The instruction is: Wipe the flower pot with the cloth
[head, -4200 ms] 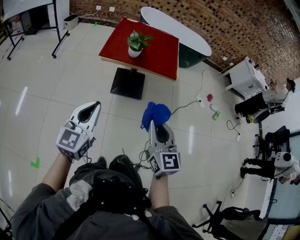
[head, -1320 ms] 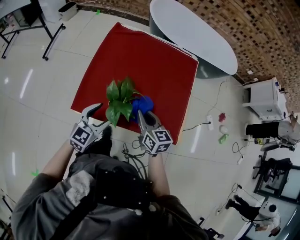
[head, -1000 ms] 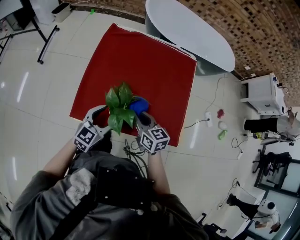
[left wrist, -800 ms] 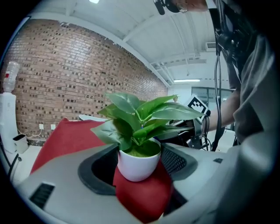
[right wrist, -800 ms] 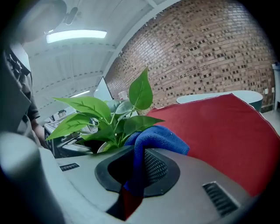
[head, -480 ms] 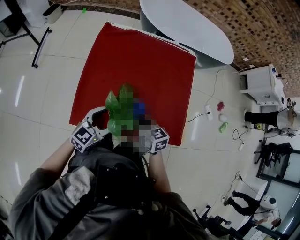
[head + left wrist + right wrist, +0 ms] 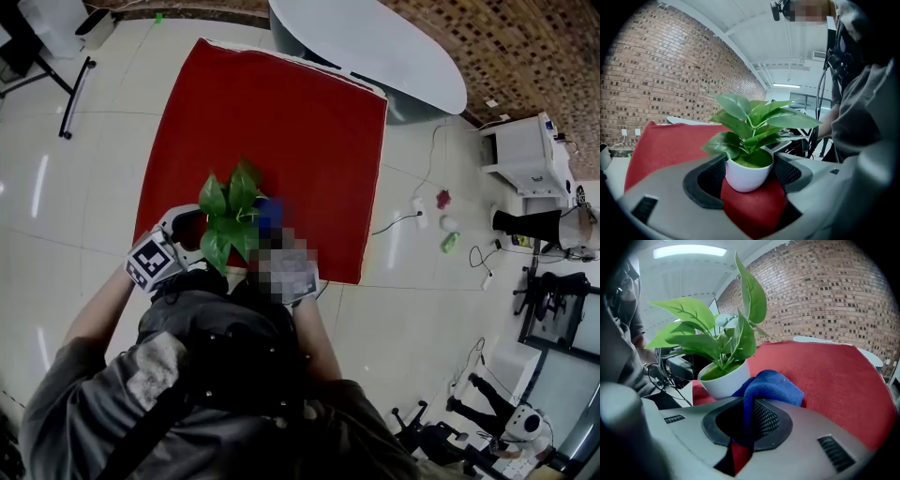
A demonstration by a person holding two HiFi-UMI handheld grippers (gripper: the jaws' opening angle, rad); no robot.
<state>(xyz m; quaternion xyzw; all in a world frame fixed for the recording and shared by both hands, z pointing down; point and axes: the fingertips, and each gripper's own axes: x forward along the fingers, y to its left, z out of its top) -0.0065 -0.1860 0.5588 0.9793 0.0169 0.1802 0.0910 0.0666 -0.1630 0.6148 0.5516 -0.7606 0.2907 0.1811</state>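
Observation:
A white flower pot (image 7: 746, 175) with green leaves (image 7: 230, 208) stands near the front edge of the red table (image 7: 281, 112). My left gripper (image 7: 190, 228) has come in from the pot's left. Its jaws stand open on either side of the pot, which sits between them without a clear pinch. My right gripper (image 7: 749, 420) is shut on a blue cloth (image 7: 771, 387), and the bunched cloth lies against the pot's (image 7: 723, 380) side. In the head view a mosaic patch hides the right gripper, and only a bit of the cloth (image 7: 269, 212) shows beside the leaves.
A grey oval table (image 7: 375, 52) stands just behind the red one. To the right are a white cabinet (image 7: 520, 155) and cables with small items on the floor (image 7: 441, 220). A dark stand's legs (image 7: 70, 84) are at the far left.
The person has walked up to the red table. Both grippers closed in on the pot: the left jaws went around it, and the right one sank with the cloth beside it.

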